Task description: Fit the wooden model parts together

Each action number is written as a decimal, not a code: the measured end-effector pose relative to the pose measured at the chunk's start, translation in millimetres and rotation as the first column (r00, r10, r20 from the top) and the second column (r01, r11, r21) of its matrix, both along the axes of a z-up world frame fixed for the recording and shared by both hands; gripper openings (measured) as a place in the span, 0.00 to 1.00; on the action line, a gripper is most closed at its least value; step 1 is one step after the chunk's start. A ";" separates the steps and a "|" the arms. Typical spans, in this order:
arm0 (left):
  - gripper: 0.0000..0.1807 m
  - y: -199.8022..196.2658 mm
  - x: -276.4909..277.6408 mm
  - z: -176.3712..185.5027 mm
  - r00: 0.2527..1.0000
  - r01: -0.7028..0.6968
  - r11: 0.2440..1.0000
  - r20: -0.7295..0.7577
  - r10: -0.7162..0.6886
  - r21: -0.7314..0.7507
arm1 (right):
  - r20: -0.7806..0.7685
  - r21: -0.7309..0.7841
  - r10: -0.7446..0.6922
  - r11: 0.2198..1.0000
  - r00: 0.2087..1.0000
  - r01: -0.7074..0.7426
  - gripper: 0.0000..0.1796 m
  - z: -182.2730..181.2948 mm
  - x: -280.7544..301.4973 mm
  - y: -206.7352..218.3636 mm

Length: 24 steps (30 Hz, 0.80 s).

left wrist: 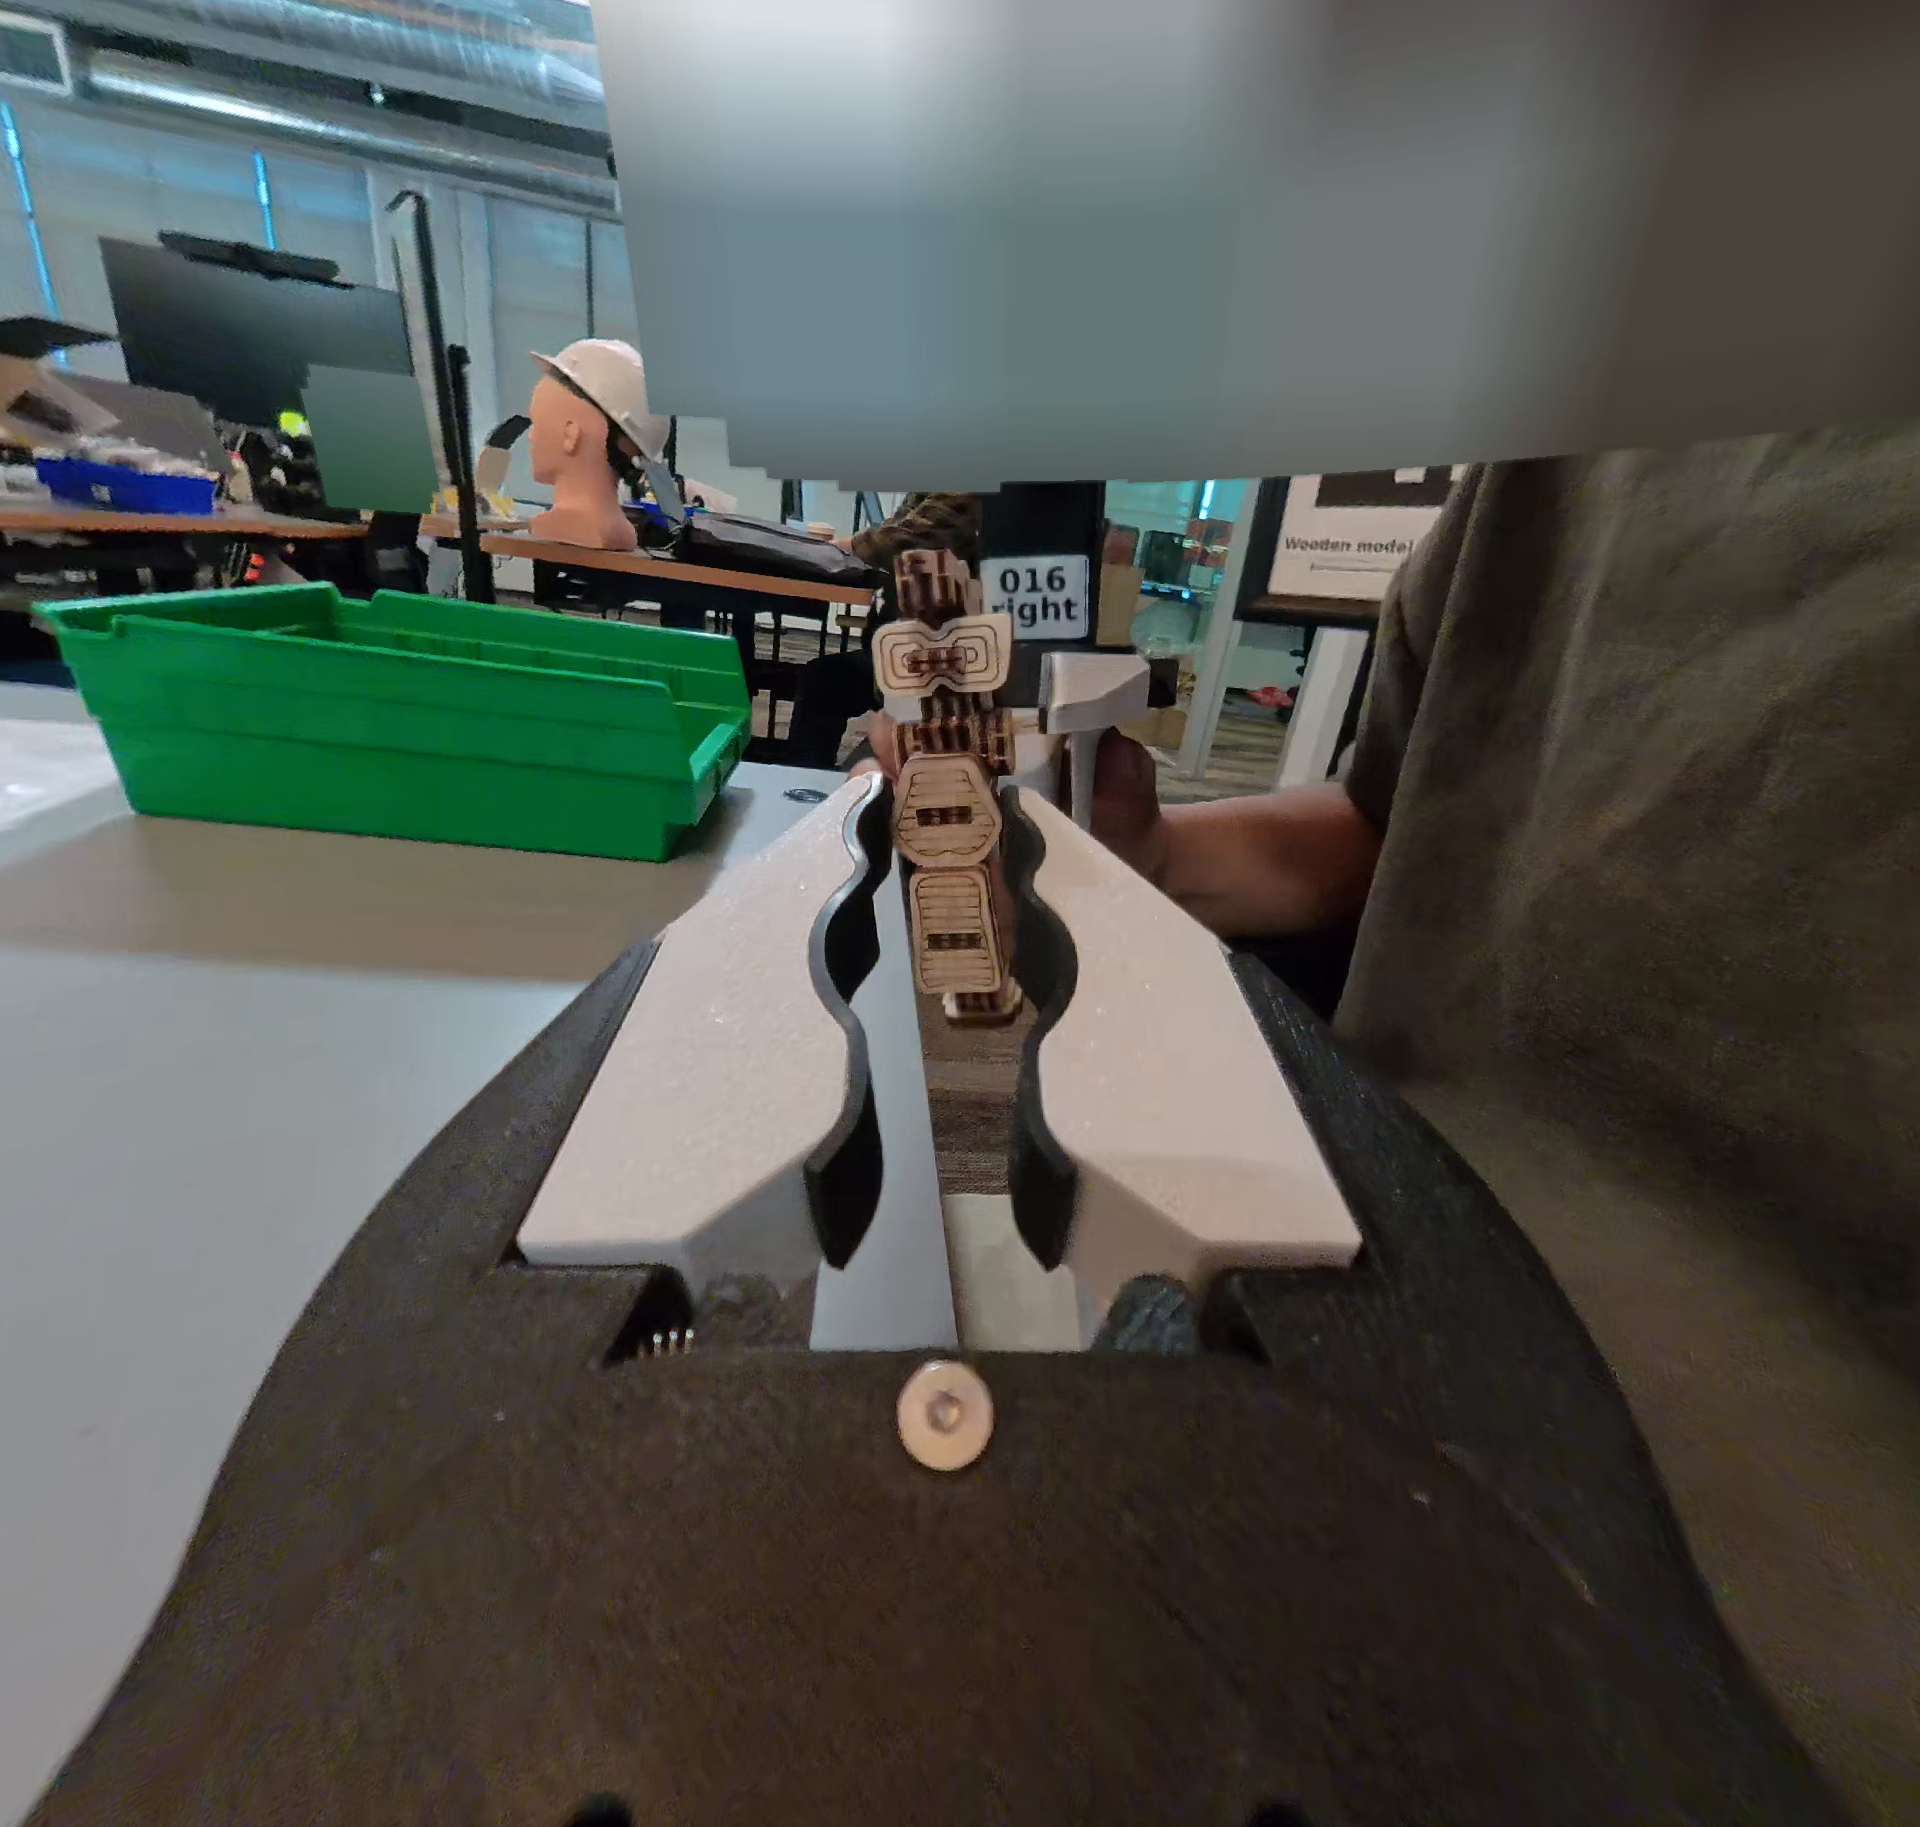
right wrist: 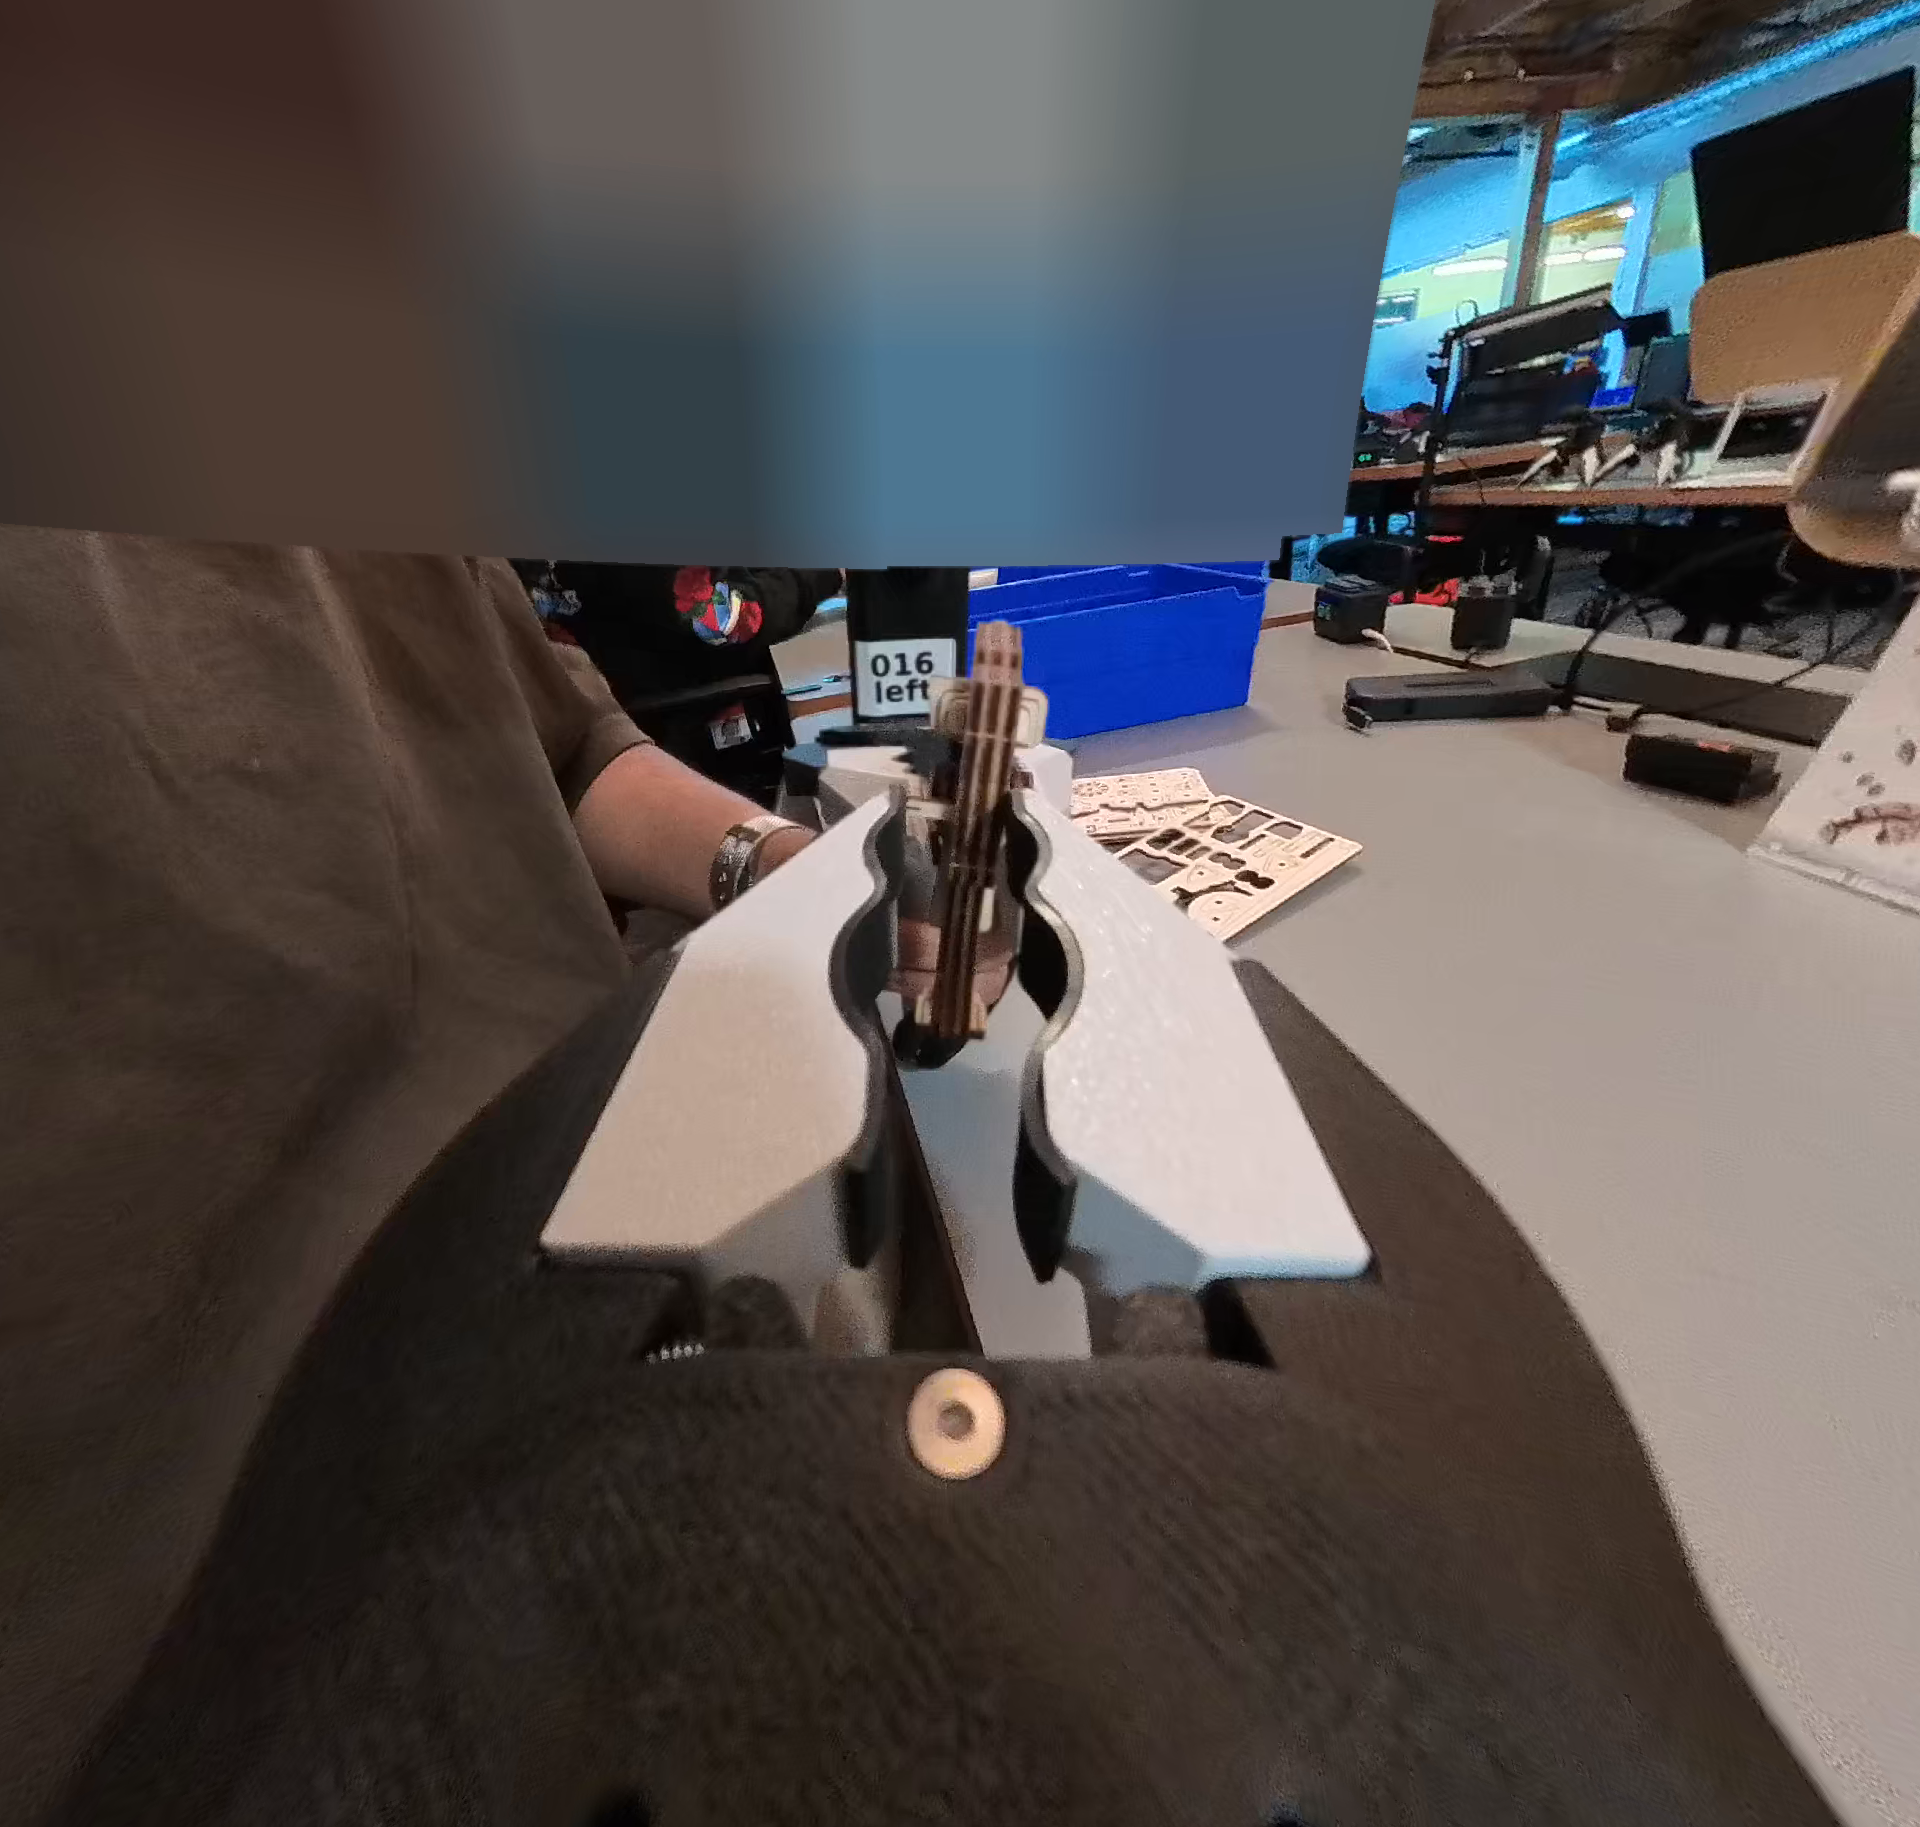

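Observation:
A wooden model [left wrist: 948, 832] of laser-cut plates stands upright, held in the air between both grippers. In the left wrist view it shows its flat engraved faces. My left gripper [left wrist: 948, 803] has its white fingers with black wavy pads closed on the model's lower half. In the right wrist view the model [right wrist: 975, 842] shows edge-on as stacked layers, and my right gripper [right wrist: 958, 813] is closed on it from the opposite side. The right gripper [left wrist: 1086, 702] shows behind the model in the left wrist view, and the left gripper [right wrist: 873, 769] shows behind it in the right wrist view.
A green bin [left wrist: 416, 728] stands on the grey table [left wrist: 260, 1102] to the left. A blue bin [right wrist: 1132, 645], a wooden parts sheet [right wrist: 1216, 842] and black devices [right wrist: 1699, 764] lie on the right side. The person's torso [left wrist: 1662, 946] is close behind. The grippers are tip to tip, or close to it.

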State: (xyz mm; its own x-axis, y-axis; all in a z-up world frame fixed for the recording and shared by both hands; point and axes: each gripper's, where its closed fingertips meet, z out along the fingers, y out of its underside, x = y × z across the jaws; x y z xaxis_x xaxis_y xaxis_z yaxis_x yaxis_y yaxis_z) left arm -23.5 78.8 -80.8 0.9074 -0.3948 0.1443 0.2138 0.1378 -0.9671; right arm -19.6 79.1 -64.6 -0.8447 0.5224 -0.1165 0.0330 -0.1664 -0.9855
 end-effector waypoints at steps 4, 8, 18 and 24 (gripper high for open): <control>0.10 -0.3 -6.4 1.3 0.998 0.002 1.000 0.064 -0.002 0.006 | 0.085 -0.074 0.014 0.997 0.996 -0.008 0.11 -7.4 -9.2 8.7; 0.10 -0.3 -6.9 1.2 0.999 -0.017 1.000 0.038 0.017 0.005 | 0.094 -0.105 0.023 0.994 0.995 -0.013 0.11 -4.6 -8.9 12.0; 0.10 -1.3 -0.8 1.6 0.997 -0.043 0.999 -0.070 0.044 0.022 | 0.065 -0.035 0.023 0.999 0.998 -0.021 0.09 -2.5 -2.5 -0.2; 0.10 -1.0 -1.0 0.8 0.996 -0.048 0.999 -0.080 0.050 0.023 | 0.059 -0.015 0.008 1.000 0.998 -0.008 0.09 -3.0 -2.5 -0.6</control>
